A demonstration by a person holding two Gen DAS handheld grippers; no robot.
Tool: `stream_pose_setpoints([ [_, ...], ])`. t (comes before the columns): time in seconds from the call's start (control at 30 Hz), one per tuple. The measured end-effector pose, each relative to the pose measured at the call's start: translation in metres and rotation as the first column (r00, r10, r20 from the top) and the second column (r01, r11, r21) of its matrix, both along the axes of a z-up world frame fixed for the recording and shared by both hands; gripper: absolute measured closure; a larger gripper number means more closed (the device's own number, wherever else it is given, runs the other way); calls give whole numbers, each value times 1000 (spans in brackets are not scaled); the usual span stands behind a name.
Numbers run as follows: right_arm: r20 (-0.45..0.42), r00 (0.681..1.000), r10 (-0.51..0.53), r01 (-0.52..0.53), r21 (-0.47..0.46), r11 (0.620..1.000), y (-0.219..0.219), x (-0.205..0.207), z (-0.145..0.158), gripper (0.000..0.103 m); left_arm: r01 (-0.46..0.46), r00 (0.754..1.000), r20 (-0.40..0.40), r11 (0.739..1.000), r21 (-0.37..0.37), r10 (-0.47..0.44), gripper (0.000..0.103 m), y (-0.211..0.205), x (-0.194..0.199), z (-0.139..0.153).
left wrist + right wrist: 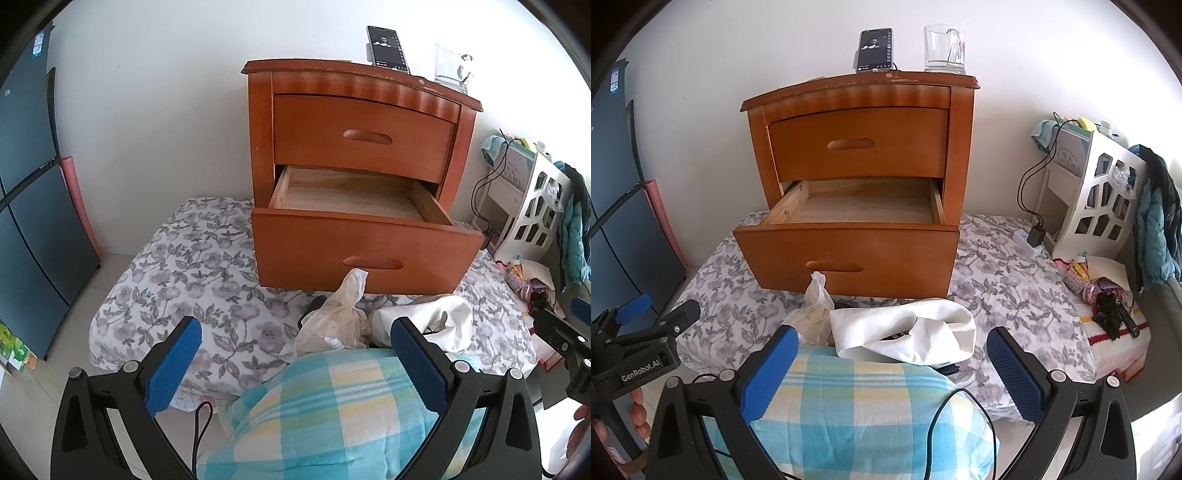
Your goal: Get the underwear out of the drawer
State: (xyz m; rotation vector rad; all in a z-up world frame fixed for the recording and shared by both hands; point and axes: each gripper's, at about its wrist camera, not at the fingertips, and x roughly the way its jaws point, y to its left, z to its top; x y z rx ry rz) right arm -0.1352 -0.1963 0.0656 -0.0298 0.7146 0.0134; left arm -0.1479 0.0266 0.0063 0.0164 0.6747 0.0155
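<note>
A wooden nightstand stands on a floral-sheeted bed; its lower drawer is pulled out and its visible floor is bare. In front of it lie a crumpled cream garment and a white one, with something dark underneath. My left gripper is open, held back from the clothes above a checked pillow. My right gripper is open too, with nothing between its blue pads, just short of the white garment.
A phone and a glass mug stand on the nightstand. A white shelf unit with cables, a hanging jacket and small clutter fill the right. A dark fridge and pink roll stand left. The floral sheet lies open at left.
</note>
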Motion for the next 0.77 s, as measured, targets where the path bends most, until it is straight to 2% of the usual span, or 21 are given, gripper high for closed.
stream_pose_setpoints([
  [0.77,-8,1000,-3,3,-3,1000,0,-3,-8,0,-15,1000,25,1000,8,15,1,-4,-4,1],
])
